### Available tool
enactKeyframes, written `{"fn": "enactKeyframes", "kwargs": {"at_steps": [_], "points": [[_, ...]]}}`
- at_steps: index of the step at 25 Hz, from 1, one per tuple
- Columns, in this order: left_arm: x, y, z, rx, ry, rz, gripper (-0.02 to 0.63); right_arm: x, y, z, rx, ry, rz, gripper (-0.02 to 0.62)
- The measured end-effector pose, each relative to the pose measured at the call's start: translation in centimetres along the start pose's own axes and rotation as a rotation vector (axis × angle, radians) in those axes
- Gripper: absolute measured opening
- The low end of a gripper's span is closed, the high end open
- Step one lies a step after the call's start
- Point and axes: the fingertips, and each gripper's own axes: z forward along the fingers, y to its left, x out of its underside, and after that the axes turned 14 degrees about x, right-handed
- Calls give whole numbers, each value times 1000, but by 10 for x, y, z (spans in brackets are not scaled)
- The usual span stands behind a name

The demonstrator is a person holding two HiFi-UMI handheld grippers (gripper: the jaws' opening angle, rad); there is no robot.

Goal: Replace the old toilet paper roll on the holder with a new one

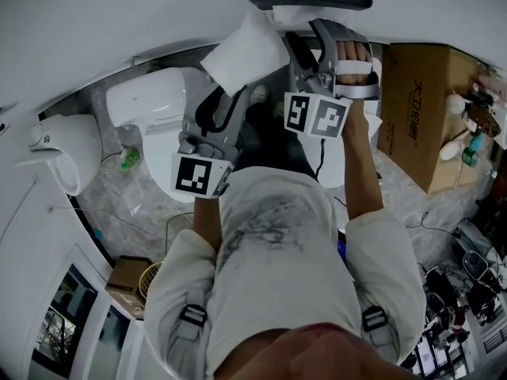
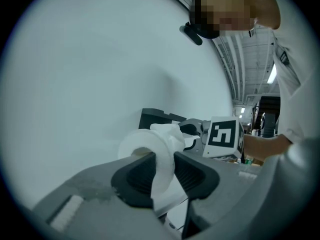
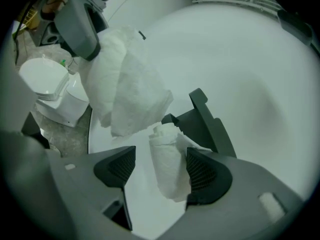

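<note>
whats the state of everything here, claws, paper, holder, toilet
left claw: shut on the roll, pinching its wall
right claw: open, touching the wad with one pad only
roll: held up, loose sheet hanging
wad: crumpled, against the holder; mounted or not, unclear
holder: on the wall, no full roll on it
toilet: lid looks down

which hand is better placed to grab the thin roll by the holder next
Right: the right gripper has its jaws open around the thin roll beside the holder, so closing should be enough. The left gripper is busy, shut on the other roll.
</note>
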Motion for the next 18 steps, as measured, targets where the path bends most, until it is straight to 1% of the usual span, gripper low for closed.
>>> {"fn": "enactKeyframes", "kwargs": {"at_steps": [5,9,14,18], "points": [[-9,-1,-1,-1,-9,22,129,-2,6,-11,-47,7,17,324],[-17,-3,-3,-10,-14,30,129,-5,11,-24,-86,-2,64,314],[-27,-8,-9,-22,-23,48,129,-14,8,-47,-112,-43,186,298],[-36,-13,-14,-30,-33,59,129,-24,-5,-65,-103,-84,308,259]]}}
